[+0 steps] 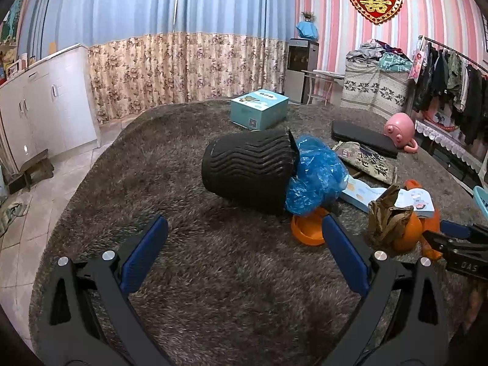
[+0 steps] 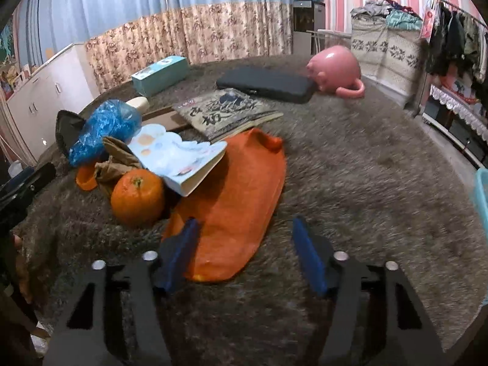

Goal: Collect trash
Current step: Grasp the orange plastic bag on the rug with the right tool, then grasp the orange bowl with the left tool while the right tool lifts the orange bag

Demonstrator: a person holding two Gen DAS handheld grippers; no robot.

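A black ribbed trash bin [image 1: 247, 174] lies on its side on the shaggy grey-brown cover [image 1: 213, 274]. A blue plastic bag [image 1: 317, 174] spills from the bin's mouth. Beside the bag lie an orange dish [image 1: 308, 228], crumpled brown paper [image 1: 387, 216], an orange fruit [image 2: 137, 196], an open booklet [image 2: 177, 158] and a flat orange net bag [image 2: 241, 201]. My left gripper [image 1: 244, 219] is open over bare cover in front of the bin. My right gripper [image 2: 244, 222] is open, with the near end of the orange bag lying between its fingers. Its pads do not press the bag.
A teal box [image 1: 259, 108], a black flat case [image 1: 363, 138], a pink pig-shaped mug [image 1: 399, 129] and a printed pouch [image 1: 366, 161] lie farther back. White cabinets [image 1: 45, 103] stand left, a clothes rack [image 1: 451, 79] right. A light blue basket [image 2: 482, 195] sits at the right edge.
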